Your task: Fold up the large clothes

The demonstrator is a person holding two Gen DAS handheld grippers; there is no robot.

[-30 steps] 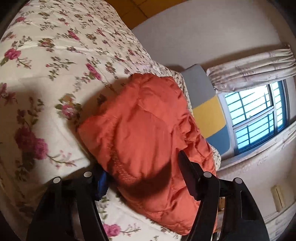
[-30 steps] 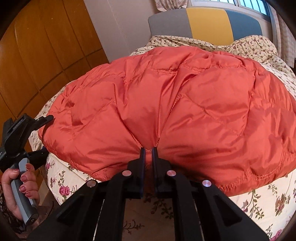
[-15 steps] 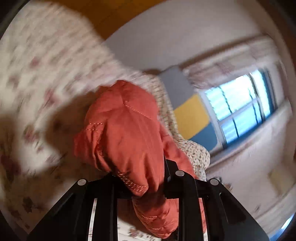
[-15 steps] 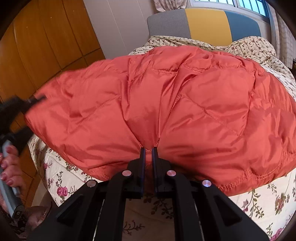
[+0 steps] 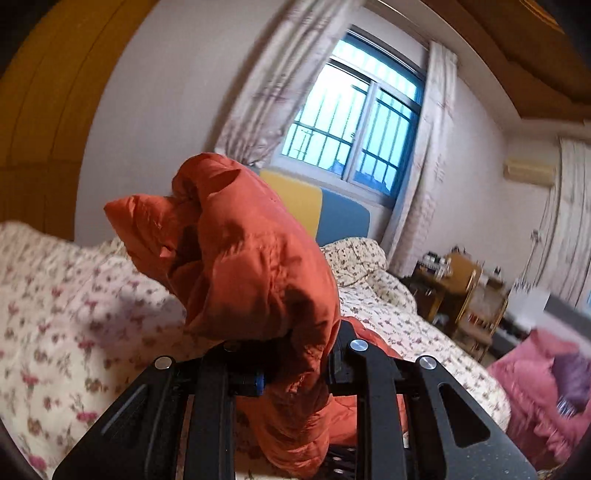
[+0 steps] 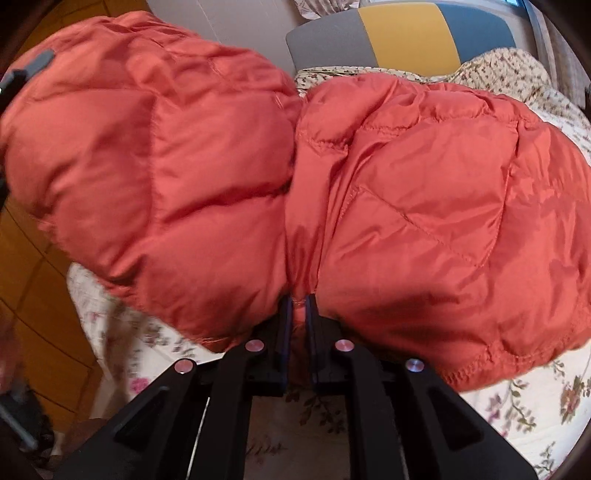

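The left tongs (image 5: pixel 295 363) are clamped on a bunched edge of the orange jacket (image 5: pixel 243 258), which stands up above them in a crumpled heap, with more of it trailing down between the two arms toward the bed (image 5: pixel 66 314). From the right wrist the jacket (image 6: pixel 424 206) fills most of the view: its quilted right part lies on the flowered bed (image 6: pixel 524 406), while the left part is raised and blurred, hanging over the bed's edge. The right tongs (image 6: pixel 297 314) are closed on a narrow pleat of the jacket's hem, the two fingers nearly together with a strip of orange cloth between them. Behind the jacket stands a headboard (image 6: pixel 406 33) in grey, yellow and blue panels. In the left view a barred window (image 5: pixel 354 125) with pale curtains (image 5: pixel 424 177) sits above the headboard, and a pink heap (image 5: pixel 535 387) lies off to the right beside the bed.
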